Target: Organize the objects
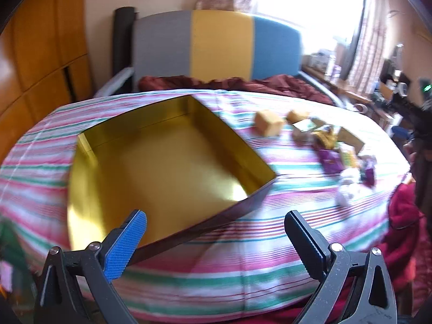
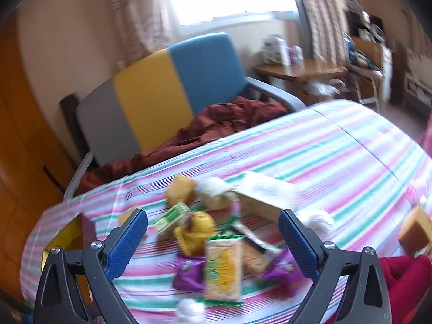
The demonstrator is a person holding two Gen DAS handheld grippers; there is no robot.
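The left gripper (image 1: 216,232) and the right gripper (image 2: 213,232) both stand wide open, holding nothing and tilted downward. Under the right one lies a blurred pile of snack packets (image 2: 221,243) – count unclear. One gold tin (image 1: 167,156), empty inside, sits on the striped cloth (image 1: 270,256) just left of the pile.
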